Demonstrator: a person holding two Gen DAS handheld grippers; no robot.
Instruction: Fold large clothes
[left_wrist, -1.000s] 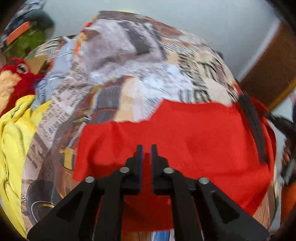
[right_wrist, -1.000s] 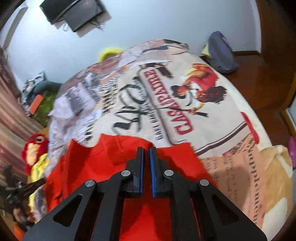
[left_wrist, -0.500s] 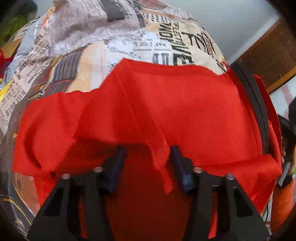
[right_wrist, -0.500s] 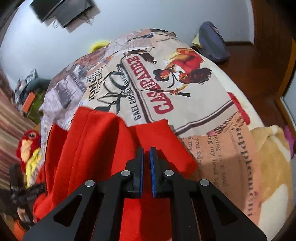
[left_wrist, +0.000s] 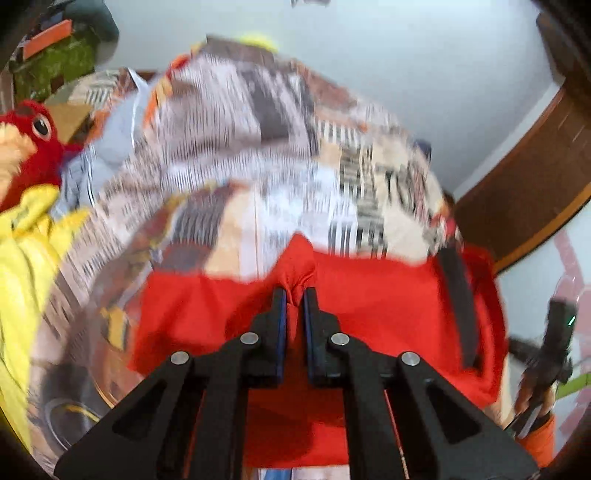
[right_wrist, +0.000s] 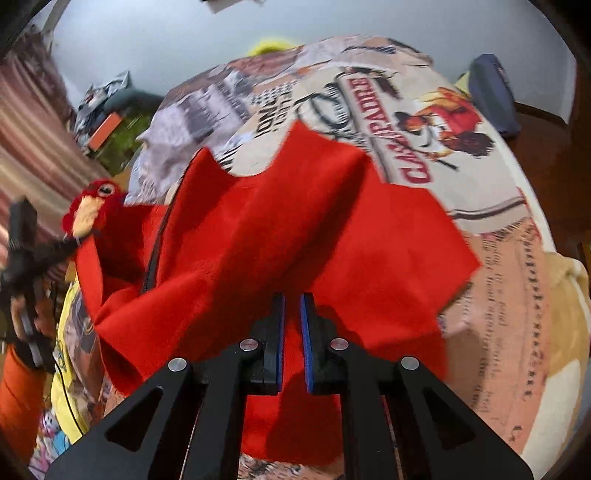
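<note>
on the bed (right_wrist: 498, 280), red garment (right_wrist: 295, 229) crosswise

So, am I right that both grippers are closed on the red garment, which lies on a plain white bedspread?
Not quite: the bedspread is not plain white but covered in newspaper-style print, as the right wrist view shows. The rest holds: the left gripper and the right gripper are each closed on the red garment.

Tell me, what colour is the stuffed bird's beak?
The stuffed bird has a pale yellow-orange beak, clearest in the right wrist view.
</note>
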